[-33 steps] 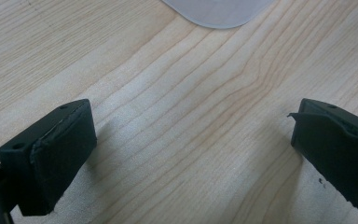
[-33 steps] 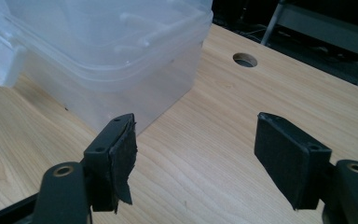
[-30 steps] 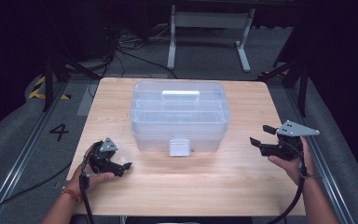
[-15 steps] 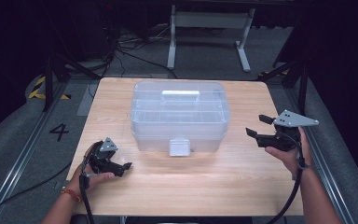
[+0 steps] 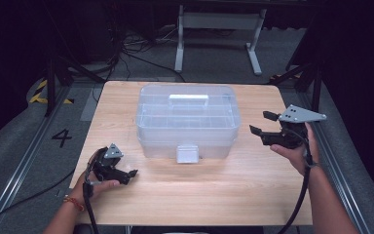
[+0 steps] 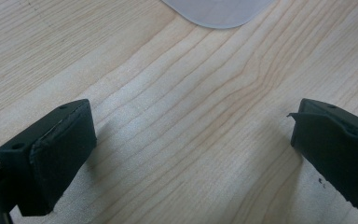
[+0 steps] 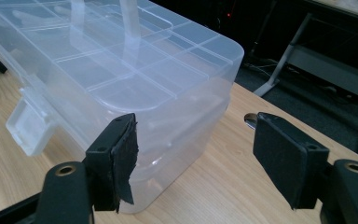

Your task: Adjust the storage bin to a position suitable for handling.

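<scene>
A clear plastic storage box (image 5: 187, 119) with a lid, a top handle (image 5: 189, 98) and a front latch (image 5: 187, 153) stands in the middle of the wooden table (image 5: 224, 185). My right gripper (image 5: 263, 124) is raised off the table to the box's right, its jaws apart and pointing at the box's right end, with nothing between them. In the right gripper view the box (image 7: 121, 79) sits just beyond the open right gripper (image 7: 193, 154). My left gripper (image 5: 129, 175) rests low at the table's front left, open over bare wood (image 6: 186, 121).
A metal stand (image 5: 219, 29) and cables lie on the floor behind the table. Rails run along both sides of the table. A floor mark "4" (image 5: 61, 137) is at the left. The box's latch tip (image 6: 219, 11) shows at the top of the left gripper view.
My right gripper has risen and moved left toward the box's right end. The left gripper and the box have stayed put.
</scene>
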The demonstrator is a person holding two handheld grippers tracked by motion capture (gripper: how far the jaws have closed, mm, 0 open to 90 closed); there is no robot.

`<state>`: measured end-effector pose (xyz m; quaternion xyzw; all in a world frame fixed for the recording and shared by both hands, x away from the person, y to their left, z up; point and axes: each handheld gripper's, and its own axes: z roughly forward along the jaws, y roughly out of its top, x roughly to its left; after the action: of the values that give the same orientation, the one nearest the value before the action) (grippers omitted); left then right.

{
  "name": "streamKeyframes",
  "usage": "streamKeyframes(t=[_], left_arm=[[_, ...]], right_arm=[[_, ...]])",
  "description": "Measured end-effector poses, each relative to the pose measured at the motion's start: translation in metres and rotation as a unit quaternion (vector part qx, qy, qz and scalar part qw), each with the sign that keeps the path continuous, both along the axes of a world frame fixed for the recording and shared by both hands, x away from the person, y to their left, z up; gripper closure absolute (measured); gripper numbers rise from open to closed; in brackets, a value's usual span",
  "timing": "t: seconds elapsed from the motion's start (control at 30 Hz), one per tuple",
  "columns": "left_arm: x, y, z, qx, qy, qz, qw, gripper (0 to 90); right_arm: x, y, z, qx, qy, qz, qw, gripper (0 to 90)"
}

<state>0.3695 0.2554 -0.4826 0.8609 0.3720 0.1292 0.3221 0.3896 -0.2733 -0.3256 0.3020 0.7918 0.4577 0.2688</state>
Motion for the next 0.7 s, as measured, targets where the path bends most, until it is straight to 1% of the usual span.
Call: streamKeyframes(t=[0.13, 0.2, 0.23, 0.33, 0.47, 0.57, 0.7], left_arm=[[0.000, 0.000, 0.000, 0.000, 0.000, 0.000, 1.0000, 0.3], [0.000, 0.000, 0.000, 0.000, 0.000, 0.000, 1.0000, 0.3], [0.000, 0.000, 0.000, 0.000, 0.001, -0.002, 1.0000, 0.3], [0.000, 0.000, 0.000, 0.001, -0.001, -0.001, 1.0000, 0.3], [0.000, 0.000, 0.000, 0.000, 0.001, -0.001, 1.0000, 0.3], [0.000, 0.000, 0.000, 0.001, -0.001, -0.001, 1.0000, 0.3], [0.000, 0.000, 0.000, 0.001, -0.001, -0.001, 1.0000, 0.3]], right_arm=[[0.004, 0.006, 0.001, 0.002, 0.000, 0.007, 1.0000, 31.5], [0.008, 0.010, 0.003, 0.000, -0.002, 0.009, 1.0000, 31.6], [0.009, 0.013, 0.004, 0.004, 0.001, 0.011, 0.9999, 31.6], [0.016, 0.022, 0.006, 0.002, 0.000, 0.018, 0.9998, 31.9], [0.019, 0.026, 0.006, 0.002, 0.001, 0.020, 0.9998, 31.9], [0.021, 0.031, 0.006, 0.007, 0.001, 0.023, 0.9997, 32.5], [0.027, 0.039, 0.007, 0.001, 0.003, 0.025, 0.9997, 32.8]])
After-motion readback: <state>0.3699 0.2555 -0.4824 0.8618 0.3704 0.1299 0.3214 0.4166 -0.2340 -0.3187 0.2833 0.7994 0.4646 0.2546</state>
